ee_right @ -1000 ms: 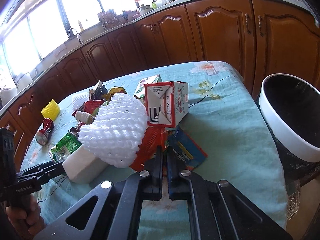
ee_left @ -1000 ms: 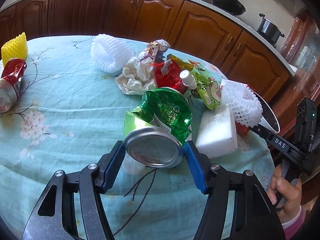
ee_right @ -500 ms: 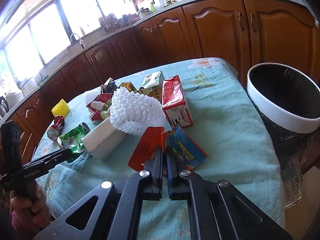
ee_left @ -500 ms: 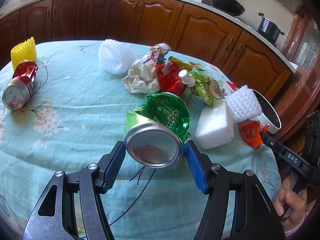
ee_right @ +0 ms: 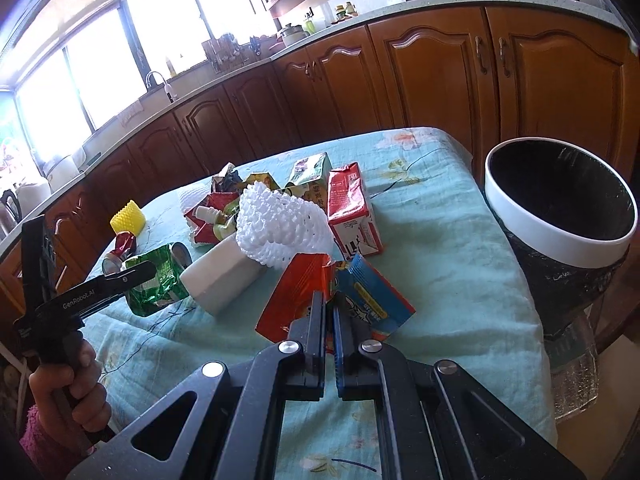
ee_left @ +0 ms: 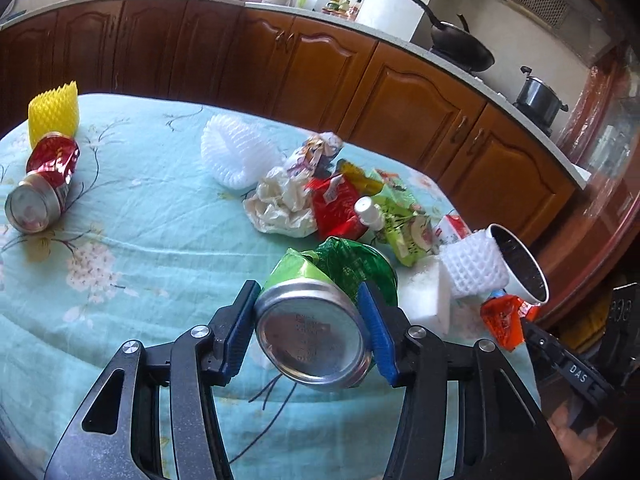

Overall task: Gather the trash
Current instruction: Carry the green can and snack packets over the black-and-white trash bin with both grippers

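A crushed green can sits bottom-first between the blue pads of my left gripper, just above the teal tablecloth. The jaws are closing and the pads press its sides. The right wrist view shows the same gripper with the can at left. My right gripper is shut on a red wrapper and a blue wrapper, held over the table's near right part. A white-rimmed black bin stands off the table's right edge. It also shows in the left wrist view, bin beyond the red wrapper.
A pile lies mid-table: white foam block, white foam net, red carton, crumpled paper, green packets. A red can and yellow foam net lie far left. Brown cabinets ring the table.
My left gripper has risen a little with the green can and squeezed it tighter. My right gripper has drawn back from the pile, carrying the red and blue wrappers.
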`<state>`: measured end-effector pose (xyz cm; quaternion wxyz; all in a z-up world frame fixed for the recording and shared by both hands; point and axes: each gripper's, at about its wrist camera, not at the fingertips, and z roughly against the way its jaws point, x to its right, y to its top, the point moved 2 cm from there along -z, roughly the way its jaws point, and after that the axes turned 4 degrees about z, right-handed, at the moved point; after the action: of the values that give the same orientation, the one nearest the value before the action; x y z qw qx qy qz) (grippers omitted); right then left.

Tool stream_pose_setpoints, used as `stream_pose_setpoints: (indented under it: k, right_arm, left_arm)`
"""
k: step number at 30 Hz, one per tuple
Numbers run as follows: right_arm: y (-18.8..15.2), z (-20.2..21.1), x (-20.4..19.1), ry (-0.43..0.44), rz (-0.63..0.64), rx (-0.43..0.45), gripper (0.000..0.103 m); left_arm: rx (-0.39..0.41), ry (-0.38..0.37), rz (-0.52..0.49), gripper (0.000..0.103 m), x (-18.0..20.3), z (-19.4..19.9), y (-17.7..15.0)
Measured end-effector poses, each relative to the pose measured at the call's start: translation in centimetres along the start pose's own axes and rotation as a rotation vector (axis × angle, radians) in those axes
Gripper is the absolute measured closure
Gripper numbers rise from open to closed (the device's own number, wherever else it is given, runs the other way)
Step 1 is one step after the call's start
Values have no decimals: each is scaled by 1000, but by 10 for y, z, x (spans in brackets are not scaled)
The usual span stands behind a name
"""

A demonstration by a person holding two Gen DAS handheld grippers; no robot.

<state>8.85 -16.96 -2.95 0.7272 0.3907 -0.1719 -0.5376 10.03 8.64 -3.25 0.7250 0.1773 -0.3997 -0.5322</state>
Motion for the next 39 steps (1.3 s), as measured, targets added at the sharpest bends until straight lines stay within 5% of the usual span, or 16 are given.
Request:
stream_pose_setpoints:
  k: [10,23,39]
  right_arm:
    - [15,21,23,-12,-42,62,100]
    - [25,50,95,-112,-121,102,100]
    - [41,55,176,-200,-191,91,100]
  left_arm:
    - [71,-131,-113,53,70,25,30]
    - [-39,-238,-280,53,180,-28,17]
    - [-142,-266,-416,53,279,-105,8]
